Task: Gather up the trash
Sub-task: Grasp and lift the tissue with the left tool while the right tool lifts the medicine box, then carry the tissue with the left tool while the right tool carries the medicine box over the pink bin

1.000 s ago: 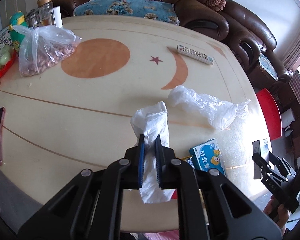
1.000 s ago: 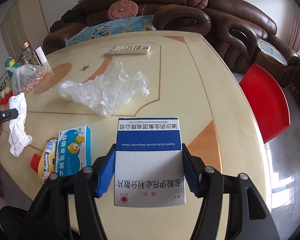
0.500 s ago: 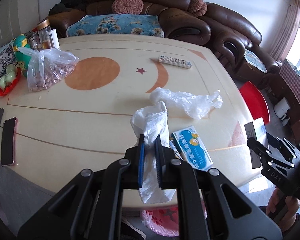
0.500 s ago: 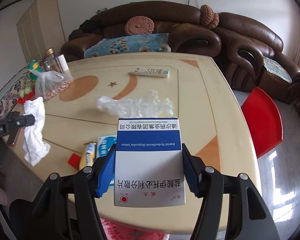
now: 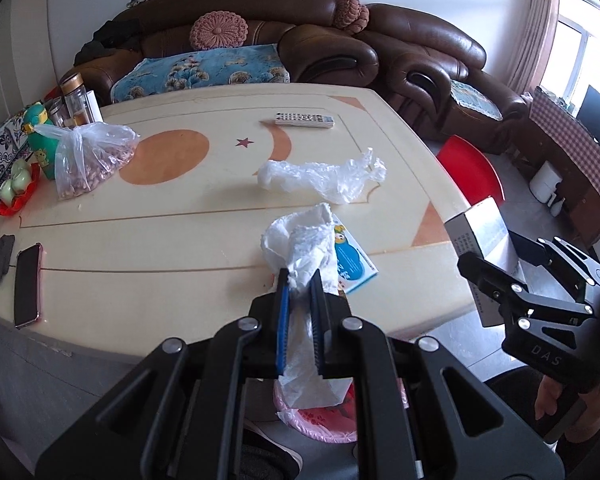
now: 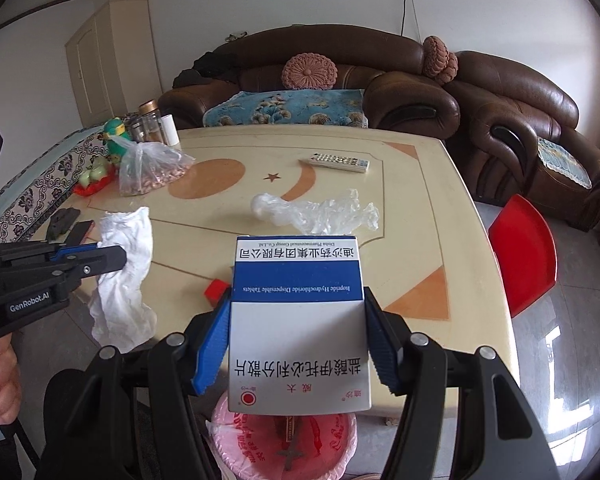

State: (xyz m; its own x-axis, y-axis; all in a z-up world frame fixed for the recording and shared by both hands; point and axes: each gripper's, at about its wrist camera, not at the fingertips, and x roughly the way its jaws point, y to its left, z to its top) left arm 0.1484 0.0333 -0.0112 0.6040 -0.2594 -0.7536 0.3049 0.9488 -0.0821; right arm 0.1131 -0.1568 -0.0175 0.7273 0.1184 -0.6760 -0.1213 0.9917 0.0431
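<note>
Your left gripper (image 5: 300, 280) clamped the crumpled tissue (image 5: 306, 240); your right gripper (image 6: 296, 320) pinched the medicine box (image 6: 298, 320). Both hung past the table edge (image 6: 440, 392), above the pink-lined trash bin (image 6: 240, 440), open floor to the right.

both wrist views: angled down, side by side | shared: table (image 5: 148, 240)

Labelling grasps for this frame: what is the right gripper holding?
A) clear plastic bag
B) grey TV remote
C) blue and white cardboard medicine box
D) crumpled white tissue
C: in the right wrist view the blue and white cardboard medicine box sits clamped between the right gripper fingers, above the pink-lined trash bin; the crumpled white tissue hangs from the left gripper.
</note>
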